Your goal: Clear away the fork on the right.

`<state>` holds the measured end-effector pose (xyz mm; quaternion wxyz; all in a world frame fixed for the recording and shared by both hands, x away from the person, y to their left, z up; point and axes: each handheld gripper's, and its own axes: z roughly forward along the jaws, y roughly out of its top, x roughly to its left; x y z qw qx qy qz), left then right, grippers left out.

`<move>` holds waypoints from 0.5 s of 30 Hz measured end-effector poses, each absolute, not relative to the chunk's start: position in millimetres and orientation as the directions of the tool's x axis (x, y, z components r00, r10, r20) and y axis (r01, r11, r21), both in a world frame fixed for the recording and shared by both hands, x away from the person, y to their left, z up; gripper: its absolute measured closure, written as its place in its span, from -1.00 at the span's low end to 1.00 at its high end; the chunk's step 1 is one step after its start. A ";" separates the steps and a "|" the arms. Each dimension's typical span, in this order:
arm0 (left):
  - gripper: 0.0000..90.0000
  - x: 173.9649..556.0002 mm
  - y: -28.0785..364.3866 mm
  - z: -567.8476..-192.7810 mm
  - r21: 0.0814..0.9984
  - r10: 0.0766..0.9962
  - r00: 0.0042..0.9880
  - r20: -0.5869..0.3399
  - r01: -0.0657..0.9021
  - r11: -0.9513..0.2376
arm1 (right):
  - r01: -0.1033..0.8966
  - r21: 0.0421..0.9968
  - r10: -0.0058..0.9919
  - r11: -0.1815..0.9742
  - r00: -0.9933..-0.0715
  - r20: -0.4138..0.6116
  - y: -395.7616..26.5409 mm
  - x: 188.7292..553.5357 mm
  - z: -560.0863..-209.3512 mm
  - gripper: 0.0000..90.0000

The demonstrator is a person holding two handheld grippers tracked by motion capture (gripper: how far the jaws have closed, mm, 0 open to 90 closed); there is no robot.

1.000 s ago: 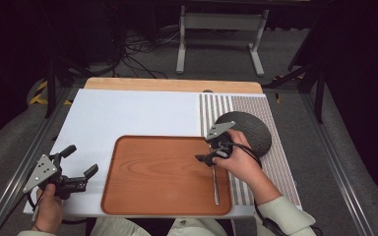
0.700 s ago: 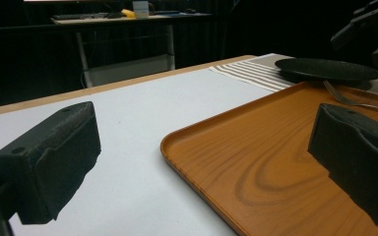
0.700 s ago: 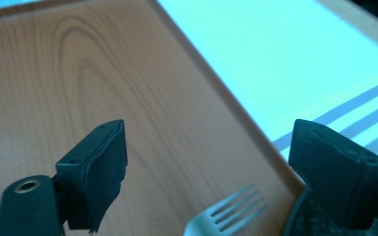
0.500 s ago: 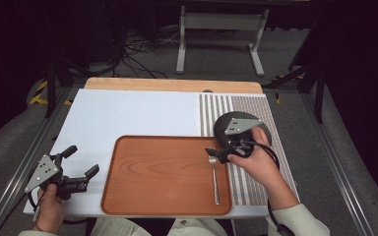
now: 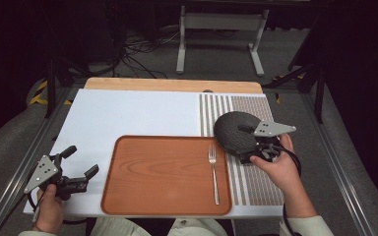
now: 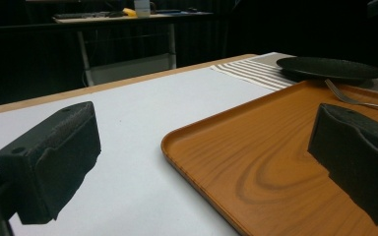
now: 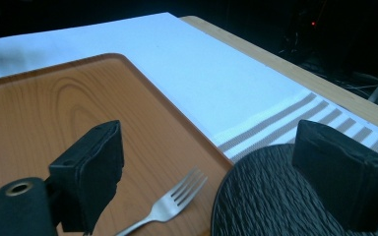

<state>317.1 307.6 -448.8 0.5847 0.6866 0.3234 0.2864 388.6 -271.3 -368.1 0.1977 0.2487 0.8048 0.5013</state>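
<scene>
Right gripper [image 5: 250, 156] off the fork [image 5: 213, 172], fingers newly apart, over plate [image 5: 234, 132].

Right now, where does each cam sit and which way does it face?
High view: above the person's side, facing forward and down at the tray; both hands and grippers show.
Left gripper view: low beside the tray, facing across it; own open jaws.
Right gripper view: above the plate, facing the fork; own open jaws.
All share tray, fork, plate.

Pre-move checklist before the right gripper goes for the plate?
1. Fork released, flat on tray: ok.
2. Right gripper jaws, just been opening, nothing between them: ok.
3. Plate on striped mat, off the tray: ok.
4. Jaws over plate's near rim: ok.
5. Left gripper open, parked left of tray: ok.
6. Room on tray left of fork for plate: ok.
</scene>
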 end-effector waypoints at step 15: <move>-1.00 316.7 306.2 -449.4 0.988 0.783 0.622 0.015 0.110 -0.106 | 0.206 0.947 0.653 0.246 -0.757 -0.005 -314.7 368.1 -394.9 -0.74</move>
